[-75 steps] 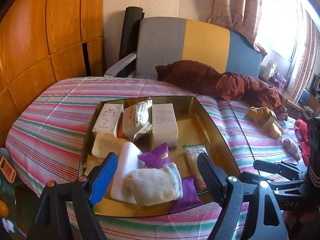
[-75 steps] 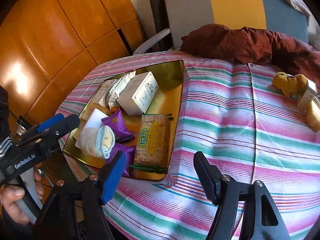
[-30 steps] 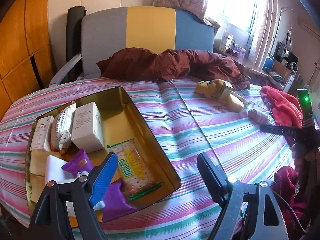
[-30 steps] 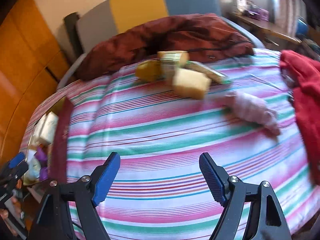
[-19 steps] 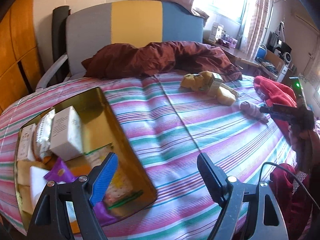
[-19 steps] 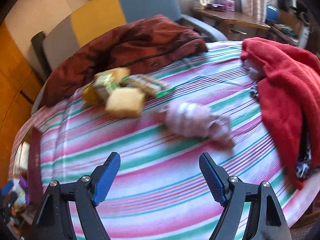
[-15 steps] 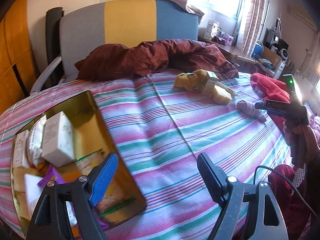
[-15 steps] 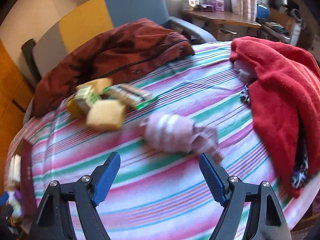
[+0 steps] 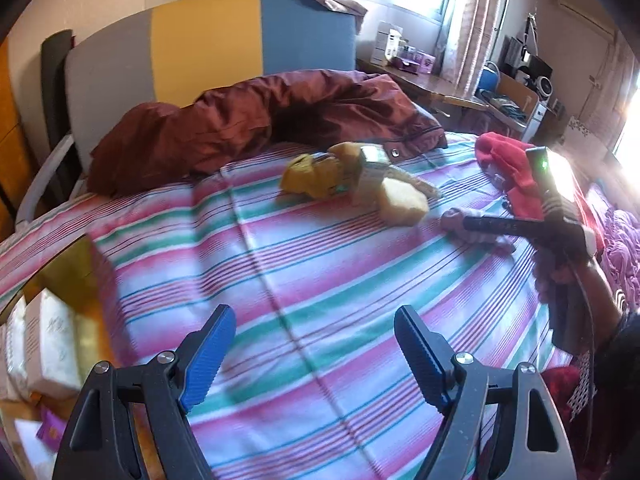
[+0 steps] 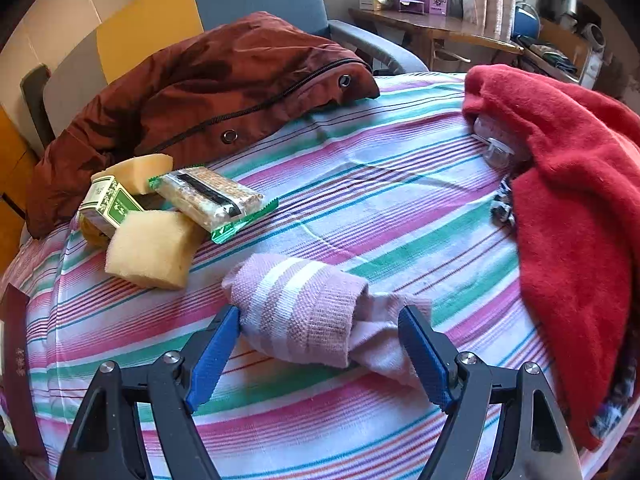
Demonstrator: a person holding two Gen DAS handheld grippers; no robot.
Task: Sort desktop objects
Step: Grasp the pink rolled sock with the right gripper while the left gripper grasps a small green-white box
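Observation:
A rolled pink sock [image 10: 304,304] with white stripes lies on the striped cloth [image 10: 400,200], between the blue pads of my right gripper [image 10: 320,344]. That gripper is open, its jaws straddling the sock. Just left of the sock are a yellow sponge [image 10: 150,248], a green-and-white box [image 10: 108,204], a cracker packet [image 10: 212,200] and a second sponge [image 10: 136,172]. My left gripper [image 9: 316,344] is open over bare cloth with nothing between its pads. The gold tray [image 9: 72,276], holding white boxes [image 9: 48,340], shows at the left edge of the left wrist view.
A maroon jacket [image 10: 208,80] lies along the far side in front of a chair [image 9: 208,40]. A red fleece [image 10: 580,200] covers the right side, with a small clear item [image 10: 496,148] tucked under it. A person's hand [image 9: 560,276] holds the right gripper.
Both views have swung to the right, away from the tray. My right gripper has come down over the pink sock, which now lies between its pads. The tray has slid to the left view's edge.

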